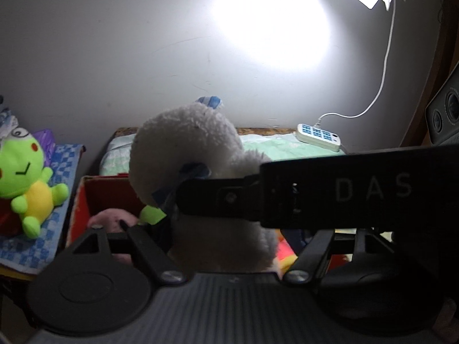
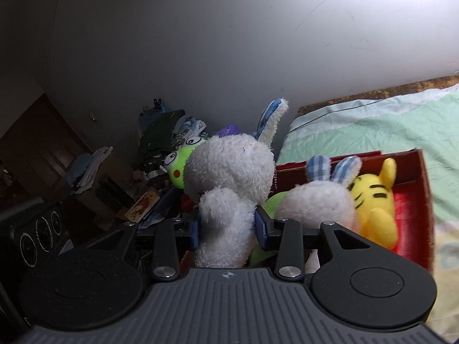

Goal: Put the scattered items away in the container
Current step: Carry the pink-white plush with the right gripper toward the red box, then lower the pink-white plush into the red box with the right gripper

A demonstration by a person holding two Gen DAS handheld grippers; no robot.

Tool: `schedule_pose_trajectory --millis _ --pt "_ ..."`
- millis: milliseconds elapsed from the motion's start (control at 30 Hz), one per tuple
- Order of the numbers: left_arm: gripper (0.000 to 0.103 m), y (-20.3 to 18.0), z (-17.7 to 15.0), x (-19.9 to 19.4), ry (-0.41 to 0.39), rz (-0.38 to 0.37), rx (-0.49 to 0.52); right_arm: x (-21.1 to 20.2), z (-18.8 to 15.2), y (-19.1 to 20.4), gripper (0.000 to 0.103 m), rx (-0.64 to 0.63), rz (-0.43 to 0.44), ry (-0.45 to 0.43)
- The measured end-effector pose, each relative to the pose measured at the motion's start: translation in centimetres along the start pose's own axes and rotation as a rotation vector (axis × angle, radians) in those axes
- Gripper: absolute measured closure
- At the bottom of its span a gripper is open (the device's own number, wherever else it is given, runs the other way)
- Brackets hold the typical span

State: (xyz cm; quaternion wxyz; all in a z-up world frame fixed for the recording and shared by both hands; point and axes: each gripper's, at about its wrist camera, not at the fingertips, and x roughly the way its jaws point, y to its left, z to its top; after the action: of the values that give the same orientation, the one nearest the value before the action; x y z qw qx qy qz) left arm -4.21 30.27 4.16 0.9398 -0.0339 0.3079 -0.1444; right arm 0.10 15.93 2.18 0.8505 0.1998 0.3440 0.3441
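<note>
Both hand-held grippers, the right (image 2: 226,230) and the left (image 1: 221,229), pinched one white plush rabbit (image 2: 229,177) above the red box (image 2: 413,200), whose crowded toys could make it topple out.

White fluffy plush rabbits with blue-striped ears: two, the big one (image 2: 229,172) and a smaller one (image 2: 318,200).
Lime-green plush frogs: one (image 1: 28,180).
Yellow plush tigers with black stripes: one (image 2: 375,197).
Pink plush toys: one (image 1: 112,218).
Red cardboard boxes: one (image 2: 424,189).
White power strips: one (image 1: 318,137).
</note>
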Motion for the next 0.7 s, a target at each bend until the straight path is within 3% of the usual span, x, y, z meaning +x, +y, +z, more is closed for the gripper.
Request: schedule_pose_trajectory --millis 233,400,533,700 --pt "0.030 3.4 -1.6 -0.2 0.115 0.111 -0.021 4.6 -1.9 0.6 0.063 0.104 0.081 0.085" --pt "0.030 4.2 -2.8 0.8 0.188 0.145 -0.003 6.0 -3.3 -0.2 0.063 0.167 0.070 0.110" --pt "0.021 5.0 -3.0 2.2 0.195 0.154 0.009 5.9 -3.8 -0.6 0.059 0.161 0.050 0.094" --pt "0.018 6.3 -2.6 3.5 0.186 0.118 0.001 4.9 -3.6 -1.1 0.059 0.131 0.011 0.066"
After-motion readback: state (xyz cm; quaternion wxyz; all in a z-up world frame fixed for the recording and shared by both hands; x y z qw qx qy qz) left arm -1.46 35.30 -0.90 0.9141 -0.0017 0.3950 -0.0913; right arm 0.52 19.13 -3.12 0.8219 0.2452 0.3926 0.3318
